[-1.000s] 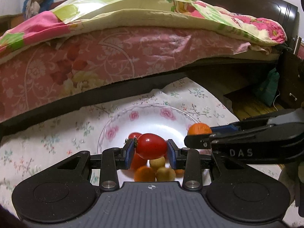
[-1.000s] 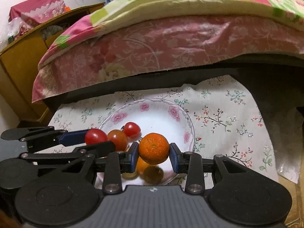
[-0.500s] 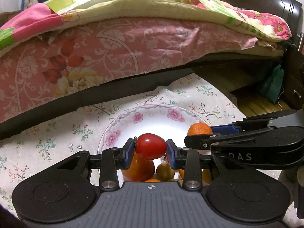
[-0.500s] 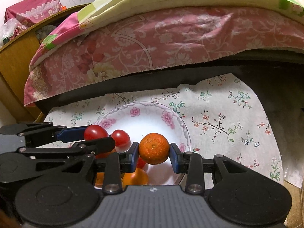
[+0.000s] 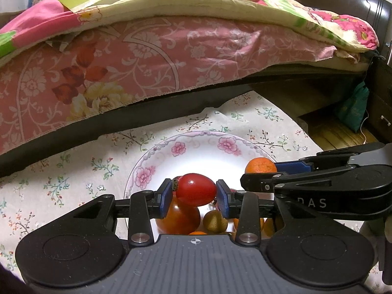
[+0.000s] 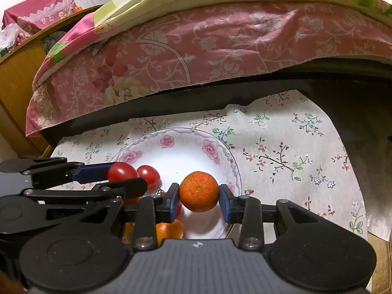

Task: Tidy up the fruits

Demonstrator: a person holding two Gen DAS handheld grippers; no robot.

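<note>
My left gripper [image 5: 193,194] is shut on a red tomato [image 5: 196,189] and holds it above the near part of a white floral plate [image 5: 156,156]. My right gripper [image 6: 199,200] is shut on a small orange mandarin [image 6: 199,191] above the same plate [image 6: 220,156]. Each gripper shows in the other's view: the right one with its mandarin [image 5: 261,166] at the right, the left one with its tomato [image 6: 121,171] at the left. On the plate lie a larger orange-red tomato [image 5: 178,216], a small yellow-brown fruit [image 5: 215,221], a second red tomato [image 6: 149,175] and an orange fruit [image 6: 169,231], partly hidden by the grippers.
The plate rests on a floral cloth [image 6: 294,147] on the floor beside a bed with a pink floral sheet [image 5: 147,54] and a quilt. A wooden cabinet [image 6: 17,78] stands at the left. A dark nightstand and a green bag [image 5: 352,110] stand at the right.
Both grippers have drawn back towards the plate's near edge while keeping their fruit. The bed now fills more of both views.
</note>
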